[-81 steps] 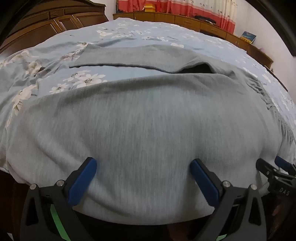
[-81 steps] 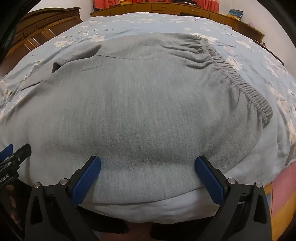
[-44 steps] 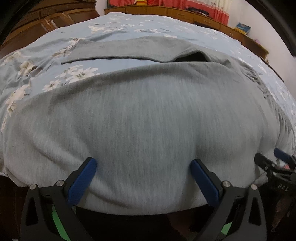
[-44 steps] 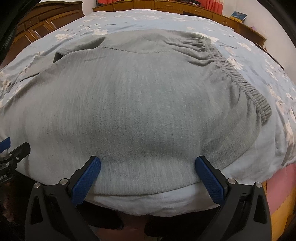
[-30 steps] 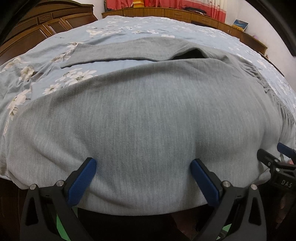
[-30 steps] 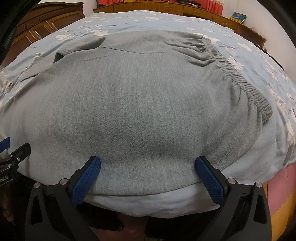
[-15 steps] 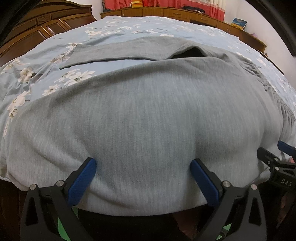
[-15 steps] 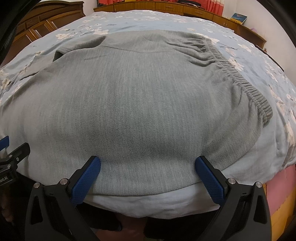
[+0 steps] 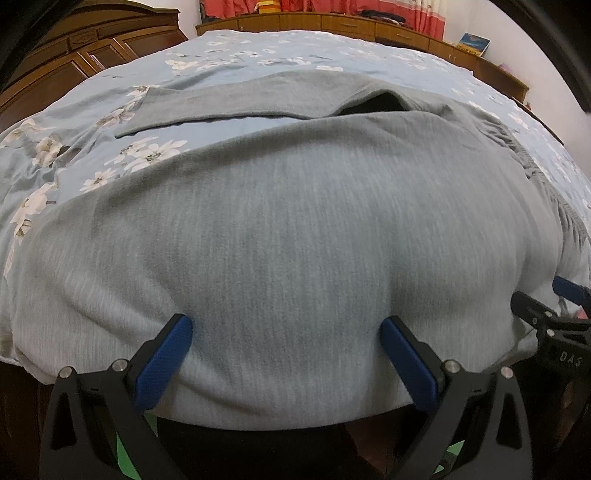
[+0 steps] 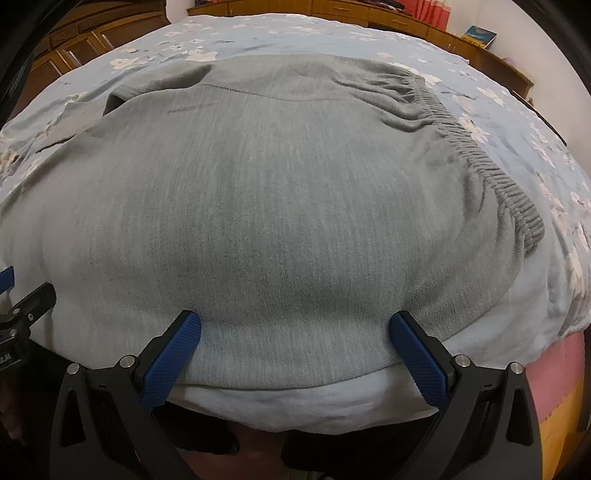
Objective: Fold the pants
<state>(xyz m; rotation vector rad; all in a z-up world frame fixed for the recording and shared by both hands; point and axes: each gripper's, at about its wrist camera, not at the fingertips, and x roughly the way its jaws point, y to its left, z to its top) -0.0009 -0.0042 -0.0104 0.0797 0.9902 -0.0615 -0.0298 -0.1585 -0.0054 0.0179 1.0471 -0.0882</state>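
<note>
We find the left gripper (image 9: pixel 284 347) spread wide, its two blue pads (image 9: pixel 164 356) resting at the near edge of the grey pants (image 9: pixel 295 229) with nothing pinched between them. The right gripper (image 10: pixel 295 339) stands likewise: jaws wide apart, pads (image 10: pixel 415 354) at the near hem of the cloth, holding nothing. Each tool shows at the edge of the other's view, so the two sit side by side along the same near edge, the left over the leg and the right nearer the waist.

We judge this placement deliberate: both tools are lined up on the near leg's long edge, seemingly to pinch it at two places and carry it over onto the far leg (image 9: pixel 236 99), which lies apart with a strip of bedding between them. That first fold is not yet begun; the legs are not stacked.

The pants lie spread flat on the bed (image 9: pixel 295 48), which is covered in a blue floral sheet, with the elastic waistband (image 10: pixel 491 166) to the right and the leg ends to the left. The near edge reaches the mattress edge.

Count: one pair of pants, two legs, one waistband, two grippers, four pads. A wooden wardrobe (image 9: pixel 85 48) and a low cabinet (image 9: pixel 332 22) stand beyond the bed.
</note>
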